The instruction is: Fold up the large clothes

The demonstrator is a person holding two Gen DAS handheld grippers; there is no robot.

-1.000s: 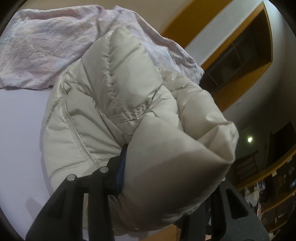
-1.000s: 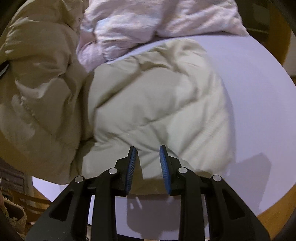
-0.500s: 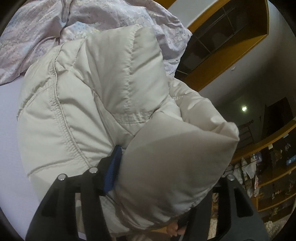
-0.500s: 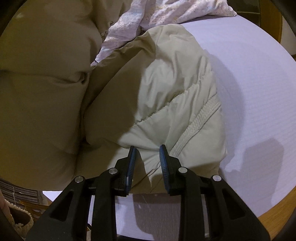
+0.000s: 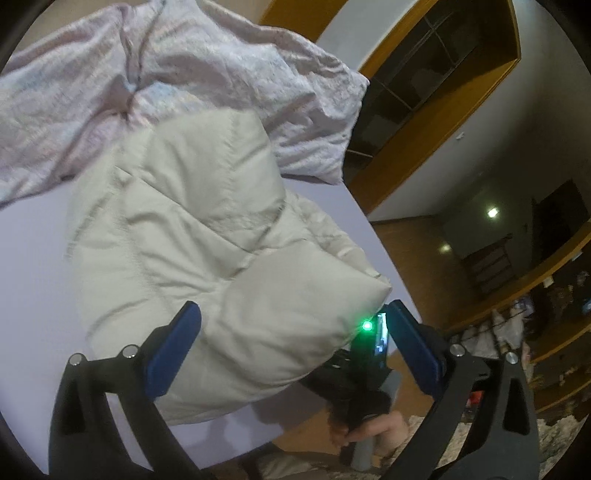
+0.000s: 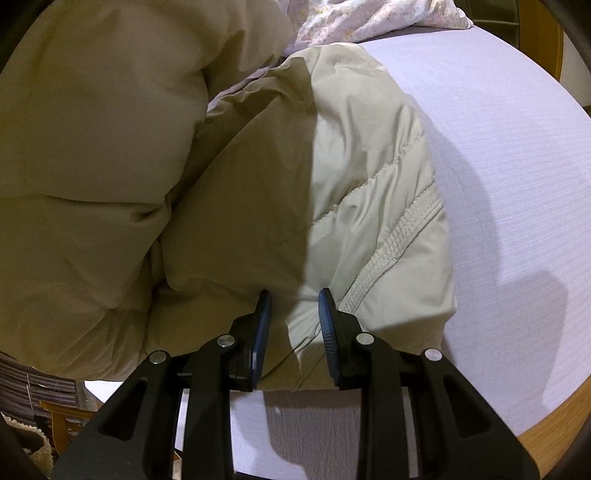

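A cream puffer jacket (image 5: 192,236) lies bunched on the lavender table (image 5: 33,266). My left gripper (image 5: 291,317) is open wide, its blue pads on either side of a padded fold of the jacket near the table's front edge. In the right wrist view the jacket (image 6: 354,177) fills the left and middle. My right gripper (image 6: 293,306) is shut on the jacket's hem, with a pinch of fabric between its blue pads next to a ribbed seam (image 6: 399,240). The right gripper's body also shows in the left wrist view (image 5: 365,373).
A crumpled pale pink floral garment (image 5: 166,81) lies at the back of the table, also in the right wrist view (image 6: 380,18). The table's wooden rim (image 6: 546,424) runs at the right. Wooden shelving (image 5: 436,96) and floor lie beyond.
My left gripper has opened and let go of the jacket fold, which now rests on the table. My right gripper has kept its pinch on the hem.
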